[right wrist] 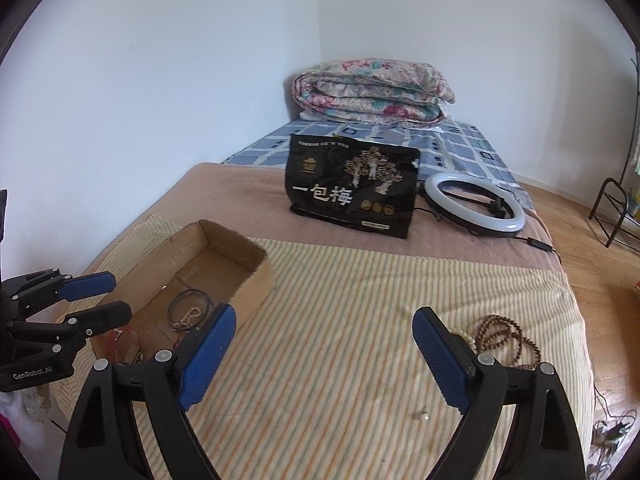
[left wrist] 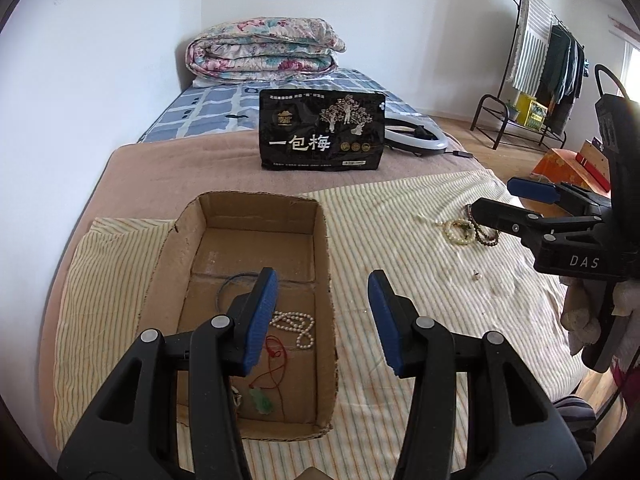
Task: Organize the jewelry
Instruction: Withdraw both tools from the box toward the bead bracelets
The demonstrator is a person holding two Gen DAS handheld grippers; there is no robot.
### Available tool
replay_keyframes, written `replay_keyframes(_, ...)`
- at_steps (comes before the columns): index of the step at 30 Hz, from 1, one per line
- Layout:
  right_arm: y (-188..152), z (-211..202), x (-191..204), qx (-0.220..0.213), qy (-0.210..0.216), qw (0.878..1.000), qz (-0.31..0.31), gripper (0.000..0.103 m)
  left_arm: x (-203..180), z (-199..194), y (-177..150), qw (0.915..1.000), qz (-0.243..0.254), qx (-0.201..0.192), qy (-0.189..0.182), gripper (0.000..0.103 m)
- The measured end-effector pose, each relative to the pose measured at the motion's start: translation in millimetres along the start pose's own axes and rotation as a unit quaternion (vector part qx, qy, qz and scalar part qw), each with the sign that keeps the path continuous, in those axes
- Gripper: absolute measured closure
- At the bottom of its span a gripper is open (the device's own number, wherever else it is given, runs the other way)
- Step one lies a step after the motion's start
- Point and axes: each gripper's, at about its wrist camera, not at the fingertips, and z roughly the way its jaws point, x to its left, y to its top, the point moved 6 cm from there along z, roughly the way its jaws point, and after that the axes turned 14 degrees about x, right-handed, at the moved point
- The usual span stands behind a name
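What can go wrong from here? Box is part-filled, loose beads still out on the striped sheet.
1. The brown bead strand and cream bead bracelet lie touching; the right gripper, open, may lift both together.
2. The tiny stud is easy to miss on the soft sheet.
3. The red pendant cord in the cardboard box could snag the pearl strand.

The bed [right wrist: 240, 184] carries a striped cloth [right wrist: 340, 320], cardboard box [right wrist: 248, 276], black bag [right wrist: 352, 188], ring light [right wrist: 474, 204], folded quilt [right wrist: 372, 92], brown beads [right wrist: 504, 340] and pearl bracelet [left wrist: 458, 232].

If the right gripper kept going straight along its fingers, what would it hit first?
Probably bare striped bedsheet: the open right gripper points between the cardboard box and brown bead strand. Depth is uncertain.
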Motion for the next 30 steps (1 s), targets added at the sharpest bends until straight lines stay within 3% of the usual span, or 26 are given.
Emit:
replay_keyframes(14, -40.3, -11.7, -136.1, 0.018, -0.074, 0.993, 0.094, 0.011, -80.8, 33.6, 22.7, 0.9973, 0.055, 0.013, -0.047, 0.055)
replay_keyframes(30, -79.5, 51.2, -216.4, 0.072, -0.087, 0.984, 0.136, 0.011, -168.7, 126.6, 46.0, 0.9892, 0.097, 0.069, -0.086, 0.061)
